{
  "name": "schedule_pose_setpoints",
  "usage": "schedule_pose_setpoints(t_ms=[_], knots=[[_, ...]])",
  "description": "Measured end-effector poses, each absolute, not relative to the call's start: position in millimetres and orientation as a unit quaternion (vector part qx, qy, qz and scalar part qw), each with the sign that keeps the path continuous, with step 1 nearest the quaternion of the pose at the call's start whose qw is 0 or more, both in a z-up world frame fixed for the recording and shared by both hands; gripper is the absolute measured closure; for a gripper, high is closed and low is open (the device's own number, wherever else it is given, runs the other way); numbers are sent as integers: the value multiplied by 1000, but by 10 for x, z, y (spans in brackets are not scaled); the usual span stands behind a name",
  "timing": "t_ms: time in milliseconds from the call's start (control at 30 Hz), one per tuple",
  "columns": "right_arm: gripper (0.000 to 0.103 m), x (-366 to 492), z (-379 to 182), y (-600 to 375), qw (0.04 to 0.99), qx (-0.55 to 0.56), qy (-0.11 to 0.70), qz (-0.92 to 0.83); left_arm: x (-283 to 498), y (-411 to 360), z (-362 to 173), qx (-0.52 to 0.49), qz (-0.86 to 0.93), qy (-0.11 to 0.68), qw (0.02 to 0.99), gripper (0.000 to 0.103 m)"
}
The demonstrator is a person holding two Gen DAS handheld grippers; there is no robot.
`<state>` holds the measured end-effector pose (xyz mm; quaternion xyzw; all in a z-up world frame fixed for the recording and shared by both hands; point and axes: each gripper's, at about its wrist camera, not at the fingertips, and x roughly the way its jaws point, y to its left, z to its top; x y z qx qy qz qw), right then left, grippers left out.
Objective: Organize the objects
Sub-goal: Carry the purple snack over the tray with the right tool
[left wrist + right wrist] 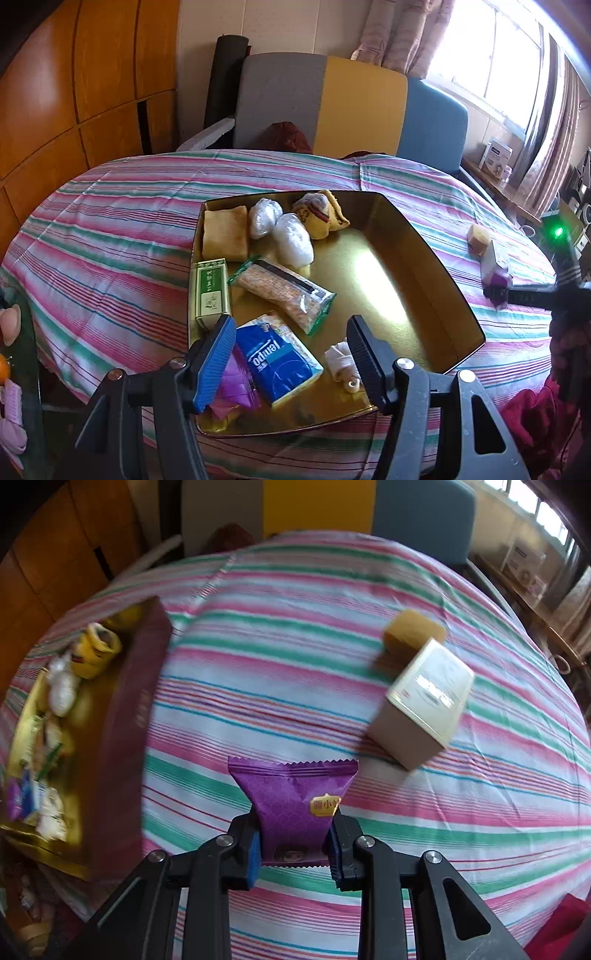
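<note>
A gold tray (424,266) sits on the striped tablecloth (110,229) and holds several items: a blue Tempo tissue pack (279,362), a clear snack bag (282,291), a green box (210,291), wrapped white bundles (291,240). My left gripper (291,362) is open, hovering over the tray's near end around the tissue pack. My right gripper (295,843) is shut on a purple snack packet (295,805), held above the cloth to the right of the tray (122,716). The right gripper with the packet also shows in the left wrist view (498,288).
A beige box (424,705) and a yellow-brown block (410,635) lie on the cloth at the right. A grey, yellow and blue sofa (332,107) stands behind the table. Wooden cabinets (74,92) are at the left, a window at the right.
</note>
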<state>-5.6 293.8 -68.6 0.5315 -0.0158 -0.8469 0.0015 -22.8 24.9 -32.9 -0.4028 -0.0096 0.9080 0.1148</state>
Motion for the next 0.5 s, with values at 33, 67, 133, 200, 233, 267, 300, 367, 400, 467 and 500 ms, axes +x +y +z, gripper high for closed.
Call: schedule_pose_setpoints(t_ms=[33, 67, 133, 200, 233, 267, 300, 367, 400, 467, 500], knots=[[74, -79, -618, 2883, 7, 525, -16, -851, -230, 236, -327, -402, 908, -11, 114, 40], [74, -111, -541, 2820, 15, 517, -17, -856, -231, 228, -325, -402, 909, -11, 114, 40], [74, -138, -372, 2636, 32, 498, -22, -866, -235, 197, -324, -401, 909, -15, 110, 40], [74, -180, -230, 2427, 55, 482, -23, -874, -246, 166, -336, -402, 909, -18, 108, 40], [74, -199, -174, 2316, 65, 475, -22, -877, -251, 145, -341, -402, 909, -20, 106, 40], [74, -230, -111, 2178, 78, 468, -18, -880, -261, 116, -345, -402, 910, -23, 102, 40], [74, -257, -68, 2058, 88, 463, -16, -882, -270, 94, -348, -403, 910, -25, 100, 40], [74, -328, -30, 1833, 108, 457, -15, -883, -296, 52, -356, -403, 910, -29, 95, 40], [74, -368, -31, 1723, 118, 456, -14, -882, -310, 29, -361, -404, 910, -31, 92, 40], [74, -447, -67, 1478, 137, 460, -9, -877, -329, -3, -373, -405, 909, -34, 88, 40], [74, -484, -102, 1365, 144, 463, -6, -875, -340, -19, -382, -407, 909, -35, 86, 40]])
